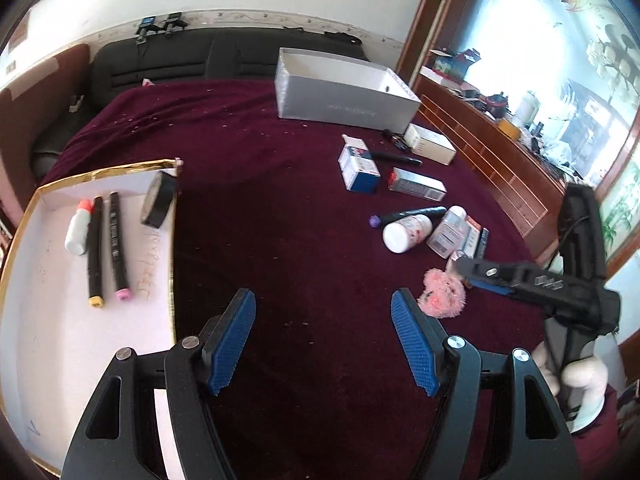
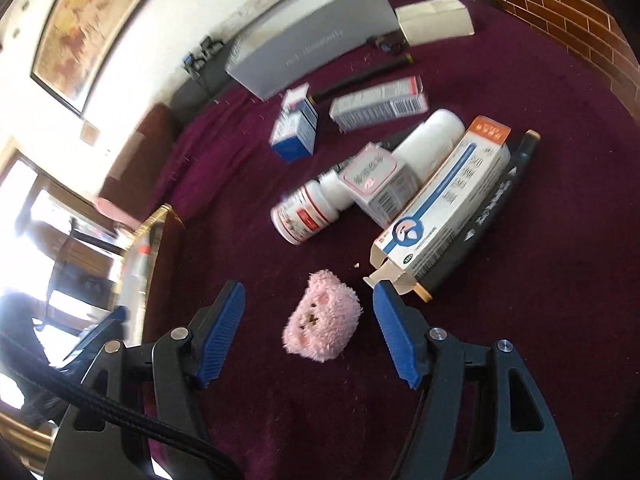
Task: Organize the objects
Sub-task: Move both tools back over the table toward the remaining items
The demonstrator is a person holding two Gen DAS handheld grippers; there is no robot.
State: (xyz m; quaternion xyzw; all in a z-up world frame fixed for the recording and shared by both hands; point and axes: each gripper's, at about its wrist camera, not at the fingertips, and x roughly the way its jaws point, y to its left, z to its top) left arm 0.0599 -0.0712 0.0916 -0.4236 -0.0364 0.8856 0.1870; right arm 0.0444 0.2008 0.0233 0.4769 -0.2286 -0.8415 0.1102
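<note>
A pink plush toy (image 2: 320,320) lies on the maroon cloth between the blue pads of my right gripper (image 2: 307,288), which is open; neither pad touches the toy. In the left wrist view the same plush toy (image 1: 442,294) sits under the right gripper (image 1: 476,276), held by a hand. My left gripper (image 1: 322,300) is open and empty over bare cloth, just right of a white gold-rimmed tray (image 1: 60,340). The tray holds a white glue bottle (image 1: 78,232), two black markers (image 1: 106,252) and a black tape roll (image 1: 158,200).
Behind the plush lie a white pill bottle (image 2: 306,216), a long blue-and-white carton (image 2: 444,216), a small pink-labelled box (image 2: 380,184) and a blue box (image 2: 296,128). An open grey box (image 1: 344,92) stands at the back. A wooden cabinet (image 1: 500,168) borders the right.
</note>
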